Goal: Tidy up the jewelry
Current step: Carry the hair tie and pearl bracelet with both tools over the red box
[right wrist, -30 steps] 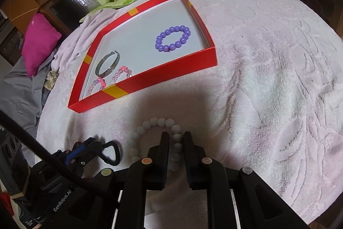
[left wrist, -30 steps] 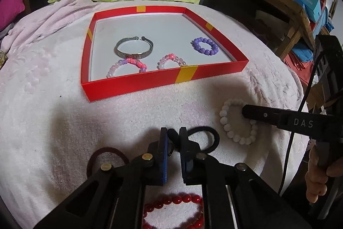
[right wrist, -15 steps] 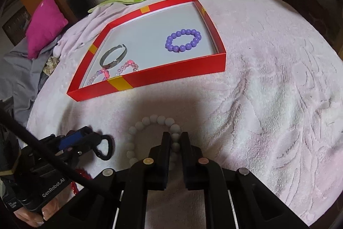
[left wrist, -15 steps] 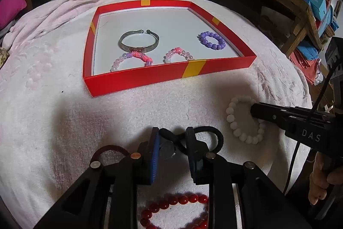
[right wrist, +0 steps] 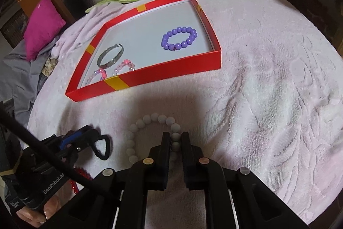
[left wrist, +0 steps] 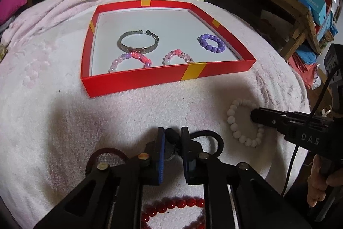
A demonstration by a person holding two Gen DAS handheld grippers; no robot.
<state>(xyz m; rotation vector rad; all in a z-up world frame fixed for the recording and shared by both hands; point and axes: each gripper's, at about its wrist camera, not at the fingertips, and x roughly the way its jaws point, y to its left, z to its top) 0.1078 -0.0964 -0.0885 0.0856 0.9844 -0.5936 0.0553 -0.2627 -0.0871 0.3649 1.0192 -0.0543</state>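
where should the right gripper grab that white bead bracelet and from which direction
Grip one short arc of the white bead bracelet on its right side, coming down from above with one finger inside the loop and one outside. It lies flat on the pink blanket, so only the strand is pinchable. The right gripper already straddles that arc.

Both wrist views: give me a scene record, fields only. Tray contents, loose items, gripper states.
surface: pink towel
tray: red tray, open top
in tray: silver bangle; purple bracelet; two pink bead bracelets
on towel: white bracelet; black hair tie; dark red hair tie; red bracelet
left gripper: closed on black hair tie at its knot
right gripper: closed on white bracelet, beads between fingers
lifted: cannot tell for either item
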